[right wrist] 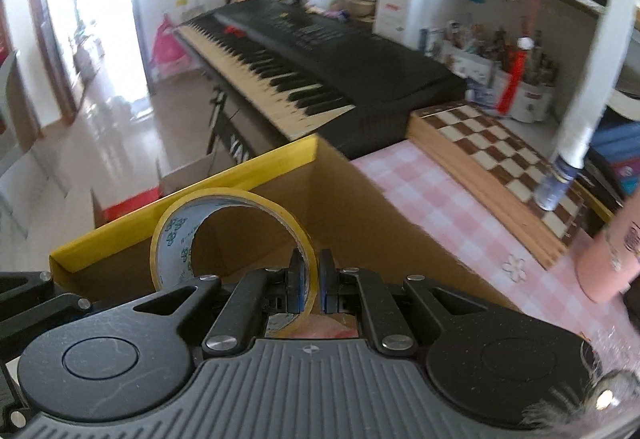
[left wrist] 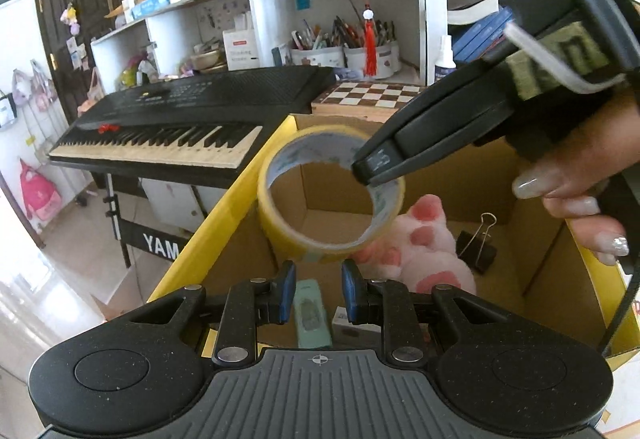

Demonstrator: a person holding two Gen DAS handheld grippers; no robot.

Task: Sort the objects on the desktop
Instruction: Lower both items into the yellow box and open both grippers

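A yellow tape roll (left wrist: 304, 235) hangs over the open cardboard box (left wrist: 224, 215) with yellow edges. My right gripper (right wrist: 311, 285) is shut on the tape roll's (right wrist: 176, 231) rim and holds it above the box (right wrist: 180, 215). In the left wrist view the right gripper (left wrist: 374, 167) comes in from the upper right, pinching the roll's far rim. My left gripper (left wrist: 318, 289) is open and empty, just in front of and below the roll. Inside the box lie a pink plush paw (left wrist: 424, 247), a black binder clip (left wrist: 478, 247), a pale green object (left wrist: 312, 315) and a small white box (left wrist: 352, 319).
A black keyboard (left wrist: 180, 119) stands left of and behind the box. A chessboard (right wrist: 500, 163) lies on the pink checked tablecloth (right wrist: 440, 211) with a spray bottle (right wrist: 568, 155) on it. A pink cup (right wrist: 612, 259) is at the right. Shelves with pen pots (left wrist: 344, 51) rise behind.
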